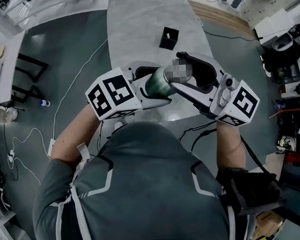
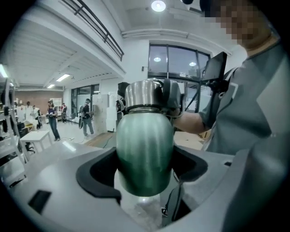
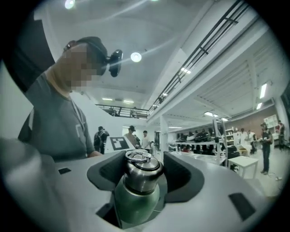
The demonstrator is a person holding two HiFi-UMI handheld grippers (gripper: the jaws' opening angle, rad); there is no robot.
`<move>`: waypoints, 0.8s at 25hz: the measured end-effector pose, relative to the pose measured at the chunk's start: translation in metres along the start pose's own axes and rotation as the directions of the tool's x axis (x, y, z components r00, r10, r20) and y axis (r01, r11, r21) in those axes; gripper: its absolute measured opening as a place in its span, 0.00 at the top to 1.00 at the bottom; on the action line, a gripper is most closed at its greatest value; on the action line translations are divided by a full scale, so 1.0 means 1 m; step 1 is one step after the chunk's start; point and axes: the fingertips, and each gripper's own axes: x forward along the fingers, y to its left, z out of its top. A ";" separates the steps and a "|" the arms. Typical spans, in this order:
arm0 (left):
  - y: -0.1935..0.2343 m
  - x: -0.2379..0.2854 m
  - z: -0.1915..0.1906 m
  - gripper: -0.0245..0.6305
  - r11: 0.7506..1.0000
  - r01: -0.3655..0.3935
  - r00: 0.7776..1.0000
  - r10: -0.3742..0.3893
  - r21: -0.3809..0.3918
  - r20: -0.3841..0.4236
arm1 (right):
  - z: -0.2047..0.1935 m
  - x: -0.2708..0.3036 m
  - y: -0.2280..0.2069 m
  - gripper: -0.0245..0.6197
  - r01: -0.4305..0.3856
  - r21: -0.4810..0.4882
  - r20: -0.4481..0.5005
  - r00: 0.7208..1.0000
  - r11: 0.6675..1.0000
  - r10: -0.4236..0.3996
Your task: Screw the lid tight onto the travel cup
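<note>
You are holding the travel cup [image 2: 145, 145] on its side in the air above the pale table [image 1: 134, 31], between both grippers. Your left gripper [image 2: 145, 171] is clamping the green body, its jaws spread wide and the pads pressing on both flanks. Your right gripper [image 3: 140, 176] is gripping the steel lid [image 3: 142, 164] at the cup's mouth, its jaws likewise wide, with one pad against each side.

Travel cup [image 3: 136, 199] base hidden behind right gripper [image 3: 144, 170] body, distant people [image 3: 265, 145] too small
</note>
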 end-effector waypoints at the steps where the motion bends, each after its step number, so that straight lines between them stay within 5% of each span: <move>1: -0.005 -0.002 0.003 0.39 0.999 0.032 0.999 -0.033 0.018 0.010 | 0.005 -0.002 0.007 0.54 -0.056 -0.022 0.012 0.998 0.998 0.057; 5: -0.021 -0.004 0.008 0.39 0.989 0.117 0.993 -0.119 0.087 0.011 | 0.010 -0.012 0.026 0.54 -0.246 -0.069 -0.034 0.969 0.967 0.244; 10: -0.022 -0.002 0.012 0.39 0.990 0.122 0.992 -0.124 0.078 0.021 | 0.002 -0.012 0.029 0.54 -0.299 -0.082 -0.101 0.952 0.951 0.290; 14: -0.013 -0.002 0.007 0.39 0.997 0.064 0.998 -0.064 0.036 0.018 | 0.007 -0.004 0.019 0.54 -0.208 -0.087 -0.015 0.978 0.974 0.207; 20: 0.013 -0.001 -0.006 0.39 0.996 -0.087 0.996 0.086 -0.009 -0.031 | -0.007 0.007 -0.010 0.54 0.074 -0.010 -0.031 0.997 0.997 -0.075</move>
